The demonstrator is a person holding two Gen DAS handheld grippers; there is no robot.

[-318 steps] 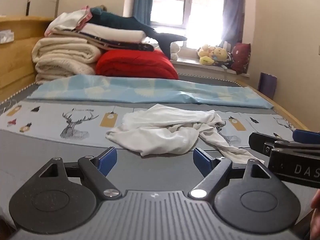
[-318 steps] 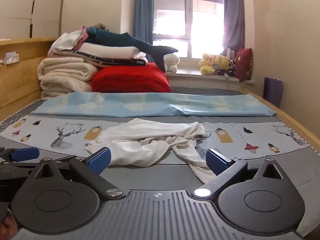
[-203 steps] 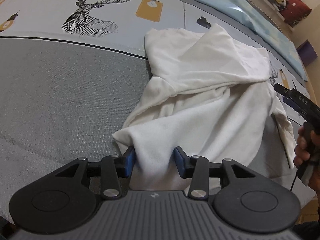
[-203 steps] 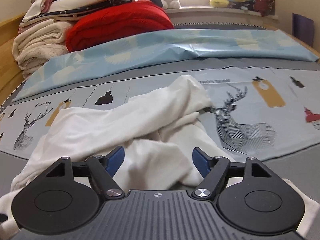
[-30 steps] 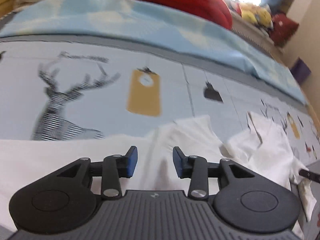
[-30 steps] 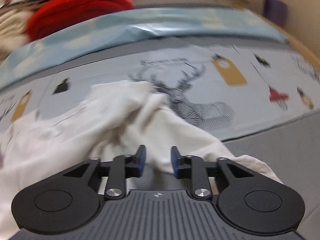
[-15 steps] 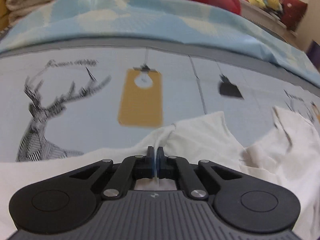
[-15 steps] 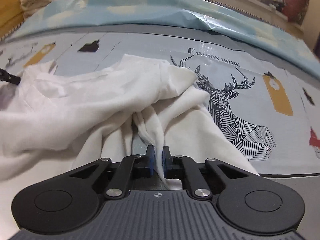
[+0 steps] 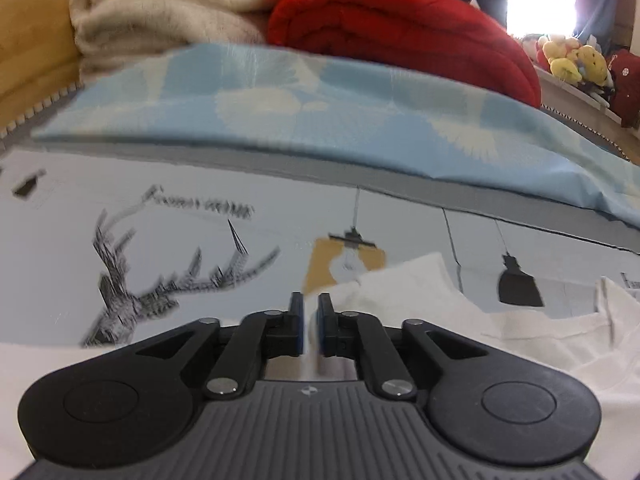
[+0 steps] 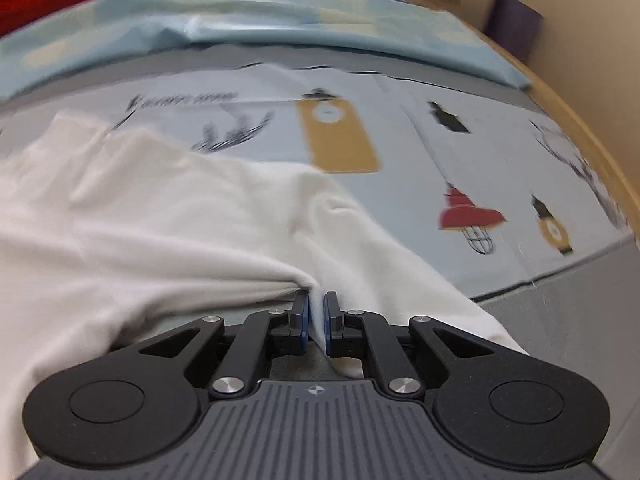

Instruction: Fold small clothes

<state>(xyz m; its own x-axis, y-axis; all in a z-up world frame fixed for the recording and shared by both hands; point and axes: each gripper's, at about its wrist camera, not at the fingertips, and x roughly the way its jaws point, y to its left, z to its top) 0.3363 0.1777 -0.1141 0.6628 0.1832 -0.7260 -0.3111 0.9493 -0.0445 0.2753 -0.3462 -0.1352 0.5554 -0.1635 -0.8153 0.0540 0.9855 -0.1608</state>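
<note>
My left claw (image 9: 310,326) sat nearly closed, its jaws having just eased apart a little, with a thin strip of the white garment (image 9: 420,296) between the pads; blur kept me from telling whether they still pinched it. My right claw (image 10: 316,322) was clamped on a gathered fold of the same garment (image 10: 180,216), the cloth pulled taut into a ridge at the tips. The garment lay spread across the near part of the bed (image 10: 500,152), over the deer-print sheet (image 9: 168,264). Farther off I saw a light-blue cover (image 9: 320,108), a red blanket (image 9: 400,24) and a cream blanket (image 9: 168,4).
</note>
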